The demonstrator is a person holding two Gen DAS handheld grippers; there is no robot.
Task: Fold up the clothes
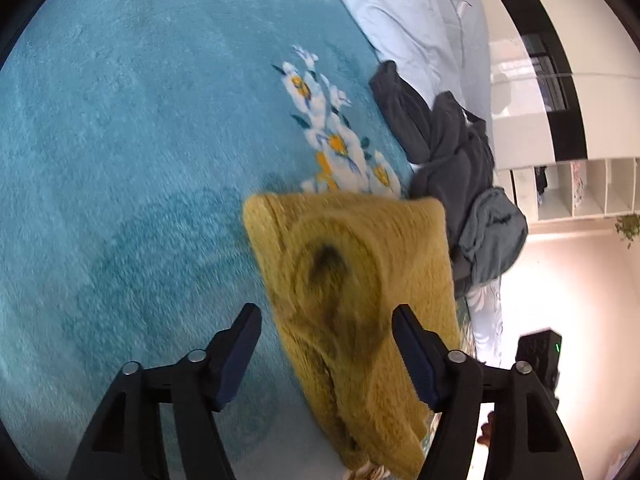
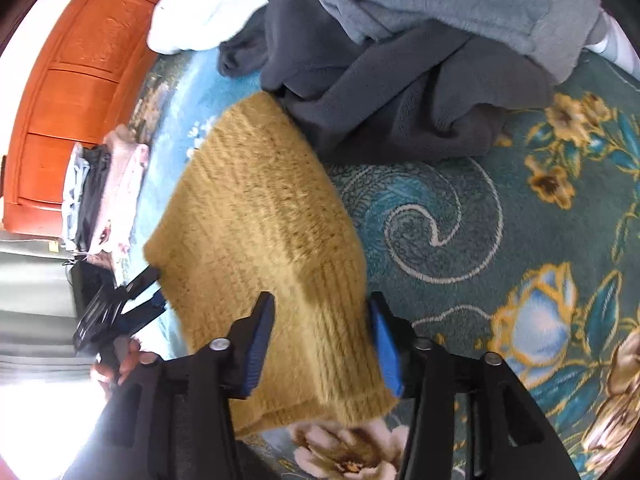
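A: Left wrist view first. What have the fingers got?

B: Nothing. The left gripper [image 1: 326,350] stands wide open, and the mustard knit sweater [image 1: 352,276] lies ahead of it on the teal floral blanket [image 1: 120,140]. The sweater runs under and past the right-hand finger [image 1: 416,356]; the left-hand one sits over bare blanket. I can't tell if either pad touches the knit.

A: Which way does it run?

B: It's folded into a compact slab. Its long axis goes from just below the fingers forward and slightly to their left, ending in a straight edge beyond the fingertips. I'd judge the open jaws are either lining up on a fold or letting it settle.

A: Anything further ahead?

B: Beyond the right fingertip, a dark grey fleece heap [image 1: 444,136] and a paler blue-grey garment [image 1: 494,232], unfolded, likely waiting their turn.

A: Now the right wrist view.

B: The right gripper [image 2: 320,344] is also wide open, holding nothing, with the sweater's ribbed end lying between its fingers. From there the long axis climbs forward and a little left, its far corner nearly touching the grey heap.

A: And to the left?

B: The other gripper shows at the sweater's left edge, by a corner. Farther left, a stack of folded clothes [image 2: 102,192], probably where this one belongs.
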